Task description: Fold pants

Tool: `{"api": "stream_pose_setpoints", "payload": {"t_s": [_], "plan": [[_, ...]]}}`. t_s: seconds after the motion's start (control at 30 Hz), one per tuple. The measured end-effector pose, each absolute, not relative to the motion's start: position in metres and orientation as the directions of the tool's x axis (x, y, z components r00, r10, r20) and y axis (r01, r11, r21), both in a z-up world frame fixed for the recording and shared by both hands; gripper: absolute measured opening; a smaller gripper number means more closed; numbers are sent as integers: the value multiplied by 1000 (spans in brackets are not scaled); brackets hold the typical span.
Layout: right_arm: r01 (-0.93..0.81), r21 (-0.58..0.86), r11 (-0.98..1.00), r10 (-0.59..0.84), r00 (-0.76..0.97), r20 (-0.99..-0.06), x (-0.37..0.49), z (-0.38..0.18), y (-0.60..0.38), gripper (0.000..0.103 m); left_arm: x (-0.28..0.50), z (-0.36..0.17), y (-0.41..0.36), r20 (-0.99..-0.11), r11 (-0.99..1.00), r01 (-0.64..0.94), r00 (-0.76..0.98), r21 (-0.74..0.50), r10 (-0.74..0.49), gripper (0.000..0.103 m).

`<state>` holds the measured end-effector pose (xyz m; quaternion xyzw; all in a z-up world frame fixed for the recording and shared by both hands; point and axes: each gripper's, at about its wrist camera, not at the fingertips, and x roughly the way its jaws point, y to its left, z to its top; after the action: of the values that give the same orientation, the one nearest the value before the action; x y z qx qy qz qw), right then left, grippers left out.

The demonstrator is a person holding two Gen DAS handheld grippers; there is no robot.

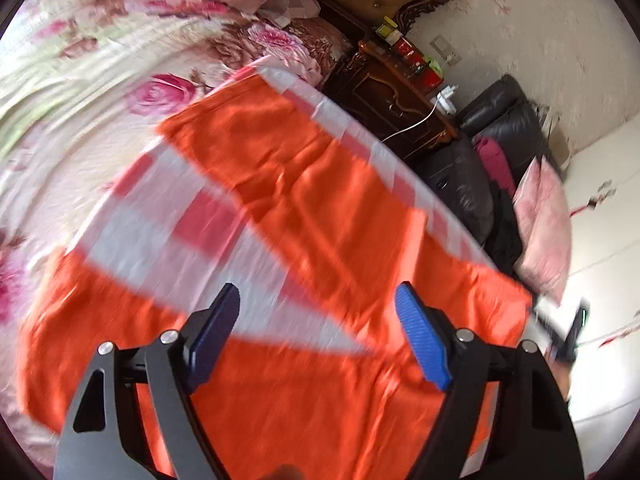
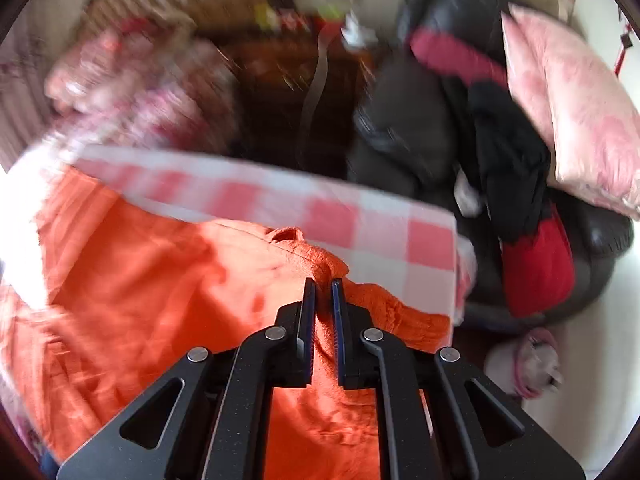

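Observation:
Orange pants (image 1: 304, 208) lie spread on a pink-and-white checked cloth (image 1: 168, 232) on the bed, their two legs splayed apart in a V. My left gripper (image 1: 320, 312) is open and empty, hovering above the crotch area between the legs. In the right wrist view the right gripper (image 2: 323, 292) is shut on a bunched fold of the orange pants (image 2: 160, 280) near the checked cloth's edge (image 2: 380, 236). The right gripper also shows, blurred, at the pants' right edge in the left wrist view (image 1: 564, 332).
A floral bedspread (image 1: 80, 80) covers the bed. Beside the bed stand a dark wooden nightstand (image 1: 392, 96) and a black leather chair (image 2: 420, 120) piled with clothes and a pink pillow (image 2: 576, 112). A small white shape (image 2: 532, 364) is on the floor.

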<state>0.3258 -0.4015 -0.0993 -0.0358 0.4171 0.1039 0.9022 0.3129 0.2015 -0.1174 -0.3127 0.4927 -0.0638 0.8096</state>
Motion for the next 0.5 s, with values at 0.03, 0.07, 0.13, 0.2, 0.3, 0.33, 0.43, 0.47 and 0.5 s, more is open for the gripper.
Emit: {"api": "stream_pose_setpoints", "payload": {"t_s": [0.03, 0.07, 0.13, 0.2, 0.3, 0.33, 0.43, 0.47, 0.5], "plan": [[-252, 28, 967, 189, 645, -740, 308, -89, -395, 9, 339, -123, 206, -732, 750, -222, 502, -623, -460, 79], [-288, 25, 957, 216, 656, -723, 289, -79, -389, 9, 363, -130, 209, -709, 707, -239, 497, -665, -500, 78], [-380, 16, 925, 287, 669, -685, 242, -60, -372, 9, 404, -143, 210, -686, 656, -265, 487, -706, -541, 78], [-472, -3, 882, 355, 667, -655, 196, -47, -356, 9, 437, -156, 206, -684, 642, -277, 469, -715, -559, 78], [-541, -2, 841, 422, 657, -624, 150, -39, -352, 9, 473, -181, 202, -681, 593, -339, 442, -730, -584, 68], [-558, 7, 830, 443, 651, -616, 132, -38, -353, 9, 482, -187, 202, -678, 578, -357, 435, -734, -592, 68], [-566, 10, 824, 452, 647, -614, 109, -40, -360, 9, 492, -202, 198, -687, 563, -394, 417, -727, -595, 64], [-565, 21, 825, 457, 645, -612, 103, -43, -363, 9, 494, -206, 197, -683, 557, -395, 414, -730, -602, 61], [-559, 30, 829, 458, 646, -611, 100, -44, -367, 9, 495, -209, 196, -688, 561, -398, 408, -726, -600, 57]]}}
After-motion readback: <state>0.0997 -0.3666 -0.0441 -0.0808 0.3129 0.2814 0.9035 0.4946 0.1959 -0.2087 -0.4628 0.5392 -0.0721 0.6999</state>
